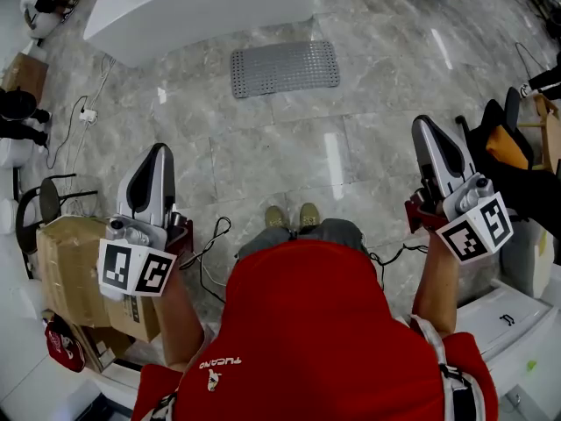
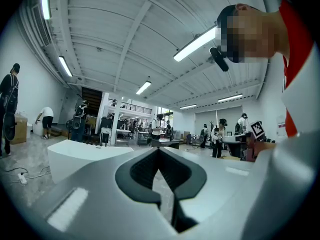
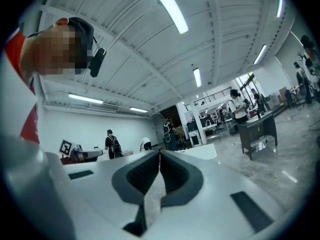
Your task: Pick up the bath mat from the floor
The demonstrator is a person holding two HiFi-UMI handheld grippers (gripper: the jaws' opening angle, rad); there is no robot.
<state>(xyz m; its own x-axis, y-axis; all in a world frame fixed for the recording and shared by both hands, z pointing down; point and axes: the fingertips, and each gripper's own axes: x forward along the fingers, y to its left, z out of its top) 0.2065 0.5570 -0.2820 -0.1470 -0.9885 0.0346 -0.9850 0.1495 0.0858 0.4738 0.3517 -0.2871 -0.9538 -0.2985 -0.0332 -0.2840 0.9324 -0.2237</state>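
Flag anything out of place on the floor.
The bath mat lies flat and unfolded on the floor. Only a loose cable trails by the person's shoes, a possible trip hazard.

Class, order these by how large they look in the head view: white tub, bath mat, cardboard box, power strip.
White tub, though cropped by the frame.
Cardboard box: nearer the camera and partly hidden, so its lead over the mat is unsure.
Bath mat.
Power strip.

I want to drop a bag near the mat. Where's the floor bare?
Bare floor lies between the bath mat and the person's shoes, and right of the mat. Crowded: cardboard boxes at left, chair at right.
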